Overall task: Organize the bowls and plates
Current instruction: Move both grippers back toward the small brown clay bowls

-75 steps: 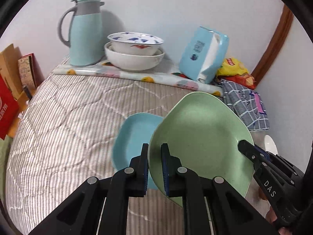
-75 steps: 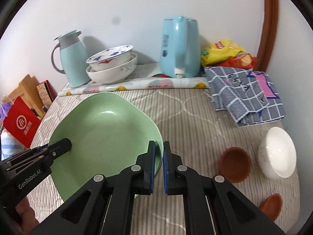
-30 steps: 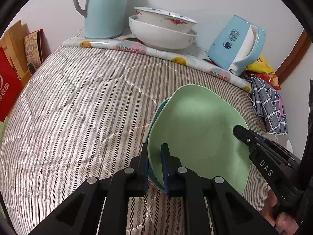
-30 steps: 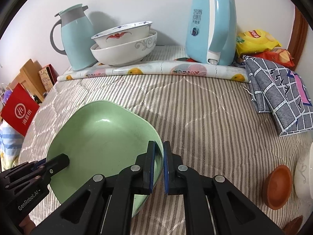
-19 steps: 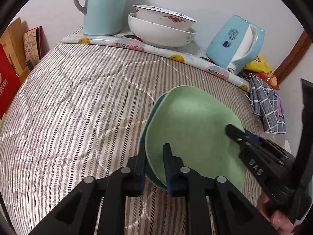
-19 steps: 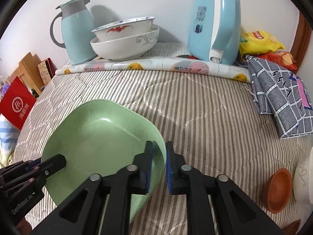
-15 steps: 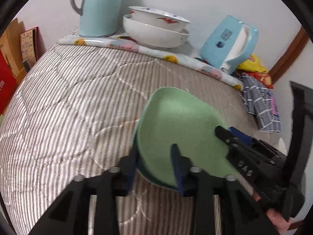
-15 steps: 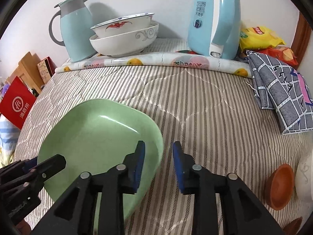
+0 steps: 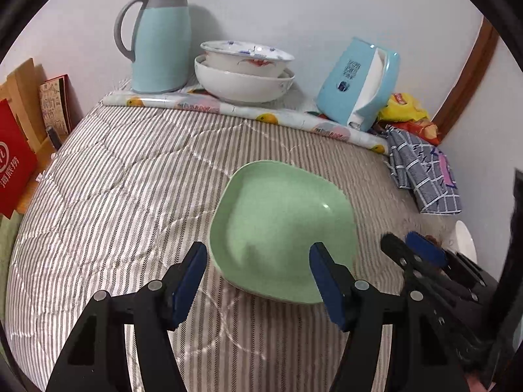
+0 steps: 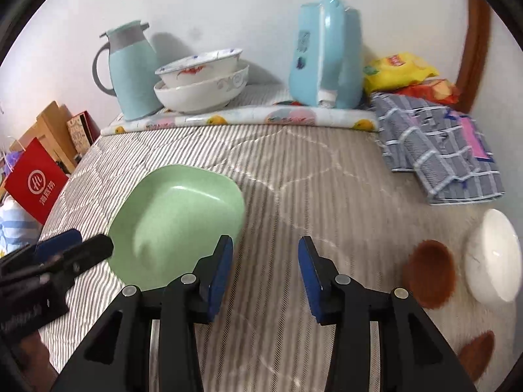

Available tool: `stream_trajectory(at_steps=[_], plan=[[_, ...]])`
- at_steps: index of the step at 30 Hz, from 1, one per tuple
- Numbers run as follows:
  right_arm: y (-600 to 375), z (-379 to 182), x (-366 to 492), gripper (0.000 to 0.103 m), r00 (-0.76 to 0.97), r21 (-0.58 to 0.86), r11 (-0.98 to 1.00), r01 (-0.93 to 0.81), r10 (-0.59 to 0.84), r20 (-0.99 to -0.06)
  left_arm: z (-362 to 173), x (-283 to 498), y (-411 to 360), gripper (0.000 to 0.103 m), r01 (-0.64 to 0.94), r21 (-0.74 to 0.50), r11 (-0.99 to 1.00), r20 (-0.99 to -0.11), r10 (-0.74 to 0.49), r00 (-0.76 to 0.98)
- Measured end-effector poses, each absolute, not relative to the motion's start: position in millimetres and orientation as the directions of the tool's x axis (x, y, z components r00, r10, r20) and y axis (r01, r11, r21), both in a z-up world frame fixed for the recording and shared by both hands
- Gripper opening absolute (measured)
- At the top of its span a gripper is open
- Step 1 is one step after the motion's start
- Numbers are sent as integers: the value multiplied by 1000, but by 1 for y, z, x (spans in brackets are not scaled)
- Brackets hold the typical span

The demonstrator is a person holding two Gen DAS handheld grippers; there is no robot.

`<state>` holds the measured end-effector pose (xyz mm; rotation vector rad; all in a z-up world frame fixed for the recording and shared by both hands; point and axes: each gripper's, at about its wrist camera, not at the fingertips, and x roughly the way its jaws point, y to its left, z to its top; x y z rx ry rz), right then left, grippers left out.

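Both grippers released and jaws opening, green plate (image 9: 281,225) lying free on the quilt just ahead of left gripper (image 9: 258,277), ahead-left of right gripper (image 10: 264,268); risk: either finger clips its rim on retreat, shoving it.

A striped quilted surface against a plain wall

The pale wall (image 9: 294,3) rises behind the grey-and-white striped quilt (image 9: 124,176); a brown wooden door frame (image 10: 474,45) stands at right, cardboard boxes (image 10: 49,127) at left.
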<state>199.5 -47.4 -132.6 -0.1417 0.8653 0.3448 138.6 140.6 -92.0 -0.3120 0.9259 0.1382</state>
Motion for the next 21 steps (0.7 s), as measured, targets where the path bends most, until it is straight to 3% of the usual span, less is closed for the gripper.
stream_trajectory(at_steps=[10,12,15,21], plan=[[-124,-99,157,48,689,30,975,-220,177,-703,-63,122,93,63,-205,-167,964,-757,8,654],[-141,-97,151,49,675,65,976,-209,193,-712,-60,119,83,63,-184,-190,965,-751,-22,660],[-164,-96,143,61,671,65,983,-171,165,-723,-57,115,69,63,-163,-207,964,-748,-49,662],[-217,-95,130,61,664,118,987,-110,161,-731,-55,114,38,63,-132,-222,966,-763,-87,640]])
